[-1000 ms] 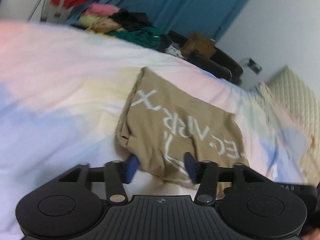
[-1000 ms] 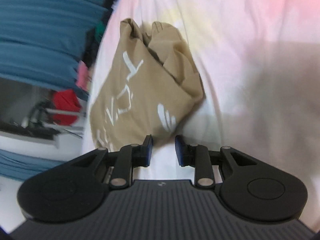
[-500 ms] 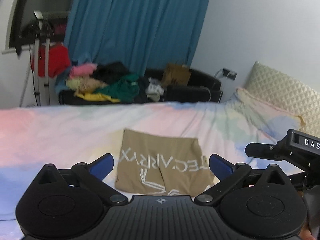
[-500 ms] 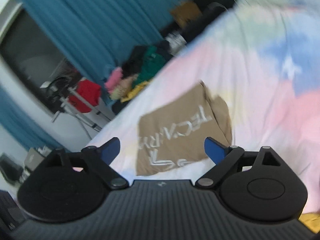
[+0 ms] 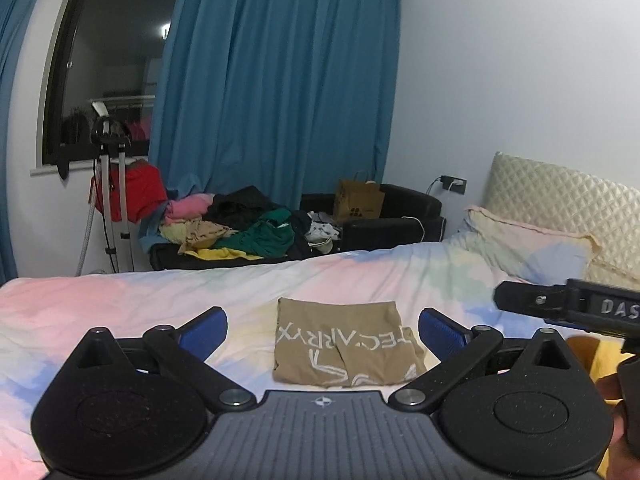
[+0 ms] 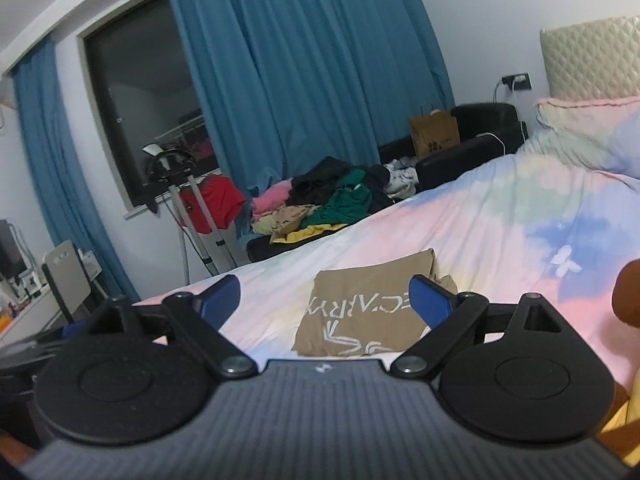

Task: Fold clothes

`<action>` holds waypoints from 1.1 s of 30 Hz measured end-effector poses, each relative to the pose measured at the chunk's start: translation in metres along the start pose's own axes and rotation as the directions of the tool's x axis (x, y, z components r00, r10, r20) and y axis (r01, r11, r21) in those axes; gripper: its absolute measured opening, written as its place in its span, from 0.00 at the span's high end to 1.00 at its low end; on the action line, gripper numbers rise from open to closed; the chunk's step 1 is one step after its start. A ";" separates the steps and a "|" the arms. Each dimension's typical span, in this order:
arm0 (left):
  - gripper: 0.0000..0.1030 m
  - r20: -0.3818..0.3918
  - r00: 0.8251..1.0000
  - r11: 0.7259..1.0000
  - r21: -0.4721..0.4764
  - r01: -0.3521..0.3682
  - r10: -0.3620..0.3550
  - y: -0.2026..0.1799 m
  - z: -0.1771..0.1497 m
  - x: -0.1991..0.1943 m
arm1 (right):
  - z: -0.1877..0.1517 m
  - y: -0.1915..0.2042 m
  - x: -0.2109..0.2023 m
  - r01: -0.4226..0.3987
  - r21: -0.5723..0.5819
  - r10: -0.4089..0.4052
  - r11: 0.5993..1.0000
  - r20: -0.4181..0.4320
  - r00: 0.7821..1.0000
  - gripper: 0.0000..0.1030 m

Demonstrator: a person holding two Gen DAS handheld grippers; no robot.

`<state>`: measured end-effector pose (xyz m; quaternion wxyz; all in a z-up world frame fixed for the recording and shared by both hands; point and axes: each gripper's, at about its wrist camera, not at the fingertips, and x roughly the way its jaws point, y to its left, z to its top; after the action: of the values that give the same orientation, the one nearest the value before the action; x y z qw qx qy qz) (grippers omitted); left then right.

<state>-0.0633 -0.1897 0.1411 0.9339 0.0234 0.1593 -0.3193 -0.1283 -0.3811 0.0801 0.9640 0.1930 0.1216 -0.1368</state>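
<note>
A tan T-shirt (image 5: pixel 344 344) with white lettering lies folded into a compact rectangle on the pastel bedspread (image 5: pixel 160 300). It also shows in the right wrist view (image 6: pixel 360 312). My left gripper (image 5: pixel 322 330) is open and empty, held back from the shirt and above the bed. My right gripper (image 6: pixel 324 300) is open and empty, also drawn back from the shirt. The right gripper's body (image 5: pixel 580 306) shows at the right edge of the left wrist view.
A pile of loose clothes (image 5: pixel 248 228) lies on a black couch beyond the bed. A paper bag (image 5: pixel 358 200) stands there. A pillow (image 5: pixel 528 244) and quilted headboard (image 5: pixel 560 196) are at the right. Blue curtains (image 5: pixel 280 80), a garment stand (image 5: pixel 110 200) and a chair (image 6: pixel 66 272) stand at the left.
Both grippers opened wide, let go of the shirt and pulled up and back from it. The folded shirt now lies flat on the bed.
</note>
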 end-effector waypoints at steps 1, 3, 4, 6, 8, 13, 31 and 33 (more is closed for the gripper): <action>0.00 0.008 1.000 1.000 0.009 -0.001 0.001 -0.001 -0.005 -0.007 | -0.005 0.003 -0.004 -0.001 -0.011 0.001 1.000 0.006 1.000 0.10; 0.00 0.021 1.000 1.000 0.025 -0.017 0.017 -0.002 -0.014 -0.017 | -0.015 0.008 -0.010 0.000 -0.034 0.001 0.999 0.019 1.000 0.10; 0.00 0.022 1.000 0.999 0.029 -0.023 0.023 -0.001 -0.018 -0.021 | -0.020 0.011 -0.012 0.002 -0.045 -0.001 0.999 0.025 1.000 0.10; 0.00 0.023 0.999 0.999 0.028 -0.026 0.026 0.002 -0.024 -0.027 | -0.029 0.015 -0.014 0.007 -0.063 -0.005 0.998 0.036 0.999 0.10; 0.00 0.025 0.999 1.000 0.022 -0.022 0.022 0.006 -0.029 -0.034 | -0.038 0.017 -0.014 0.016 -0.071 -0.014 0.997 0.039 0.999 0.10; 0.01 0.035 0.999 0.999 0.035 -0.031 0.029 0.012 -0.039 -0.044 | -0.057 0.024 -0.013 0.038 -0.091 -0.034 0.995 0.046 0.998 0.10; 0.00 -0.023 0.999 0.999 0.020 -0.042 0.042 0.026 -0.060 -0.033 | -0.084 0.022 -0.006 0.117 -0.083 -0.115 0.990 0.033 0.993 0.10; 0.00 -0.019 0.999 0.999 0.021 -0.048 0.048 0.026 -0.059 -0.034 | -0.084 0.022 -0.006 0.118 -0.086 -0.116 0.989 0.028 0.993 0.10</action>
<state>-0.0897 -0.1410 0.0938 0.9394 0.0399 0.1645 -0.2982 -0.1421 -0.3260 0.0137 0.9632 0.1413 0.1274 -0.1896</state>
